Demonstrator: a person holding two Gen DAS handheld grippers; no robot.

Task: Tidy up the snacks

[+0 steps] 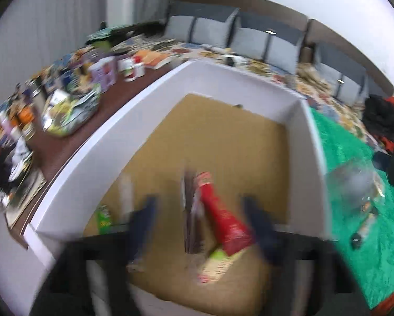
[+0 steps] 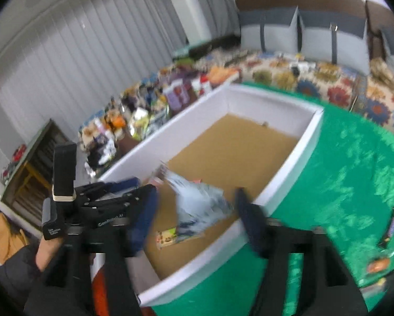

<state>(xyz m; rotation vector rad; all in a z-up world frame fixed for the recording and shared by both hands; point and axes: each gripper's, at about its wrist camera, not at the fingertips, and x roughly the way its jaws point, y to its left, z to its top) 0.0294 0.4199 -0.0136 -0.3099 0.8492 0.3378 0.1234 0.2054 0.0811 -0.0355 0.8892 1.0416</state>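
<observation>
Both grippers, left (image 1: 201, 210) and right (image 2: 194, 205), stood wide open over the box (image 2: 289, 163), gripping nothing; packets (image 1: 223, 218) lay below.

A home living room: grey-cushioned sofa (image 1: 249, 39), floral rug (image 2: 315, 81), vertical window blinds (image 2: 91, 52).

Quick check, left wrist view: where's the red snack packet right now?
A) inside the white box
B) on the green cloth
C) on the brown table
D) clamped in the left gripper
A: the red snack packet is inside the white box, over its cardboard floor, between the spread fingers of the left gripper, which do not press on it.
</observation>
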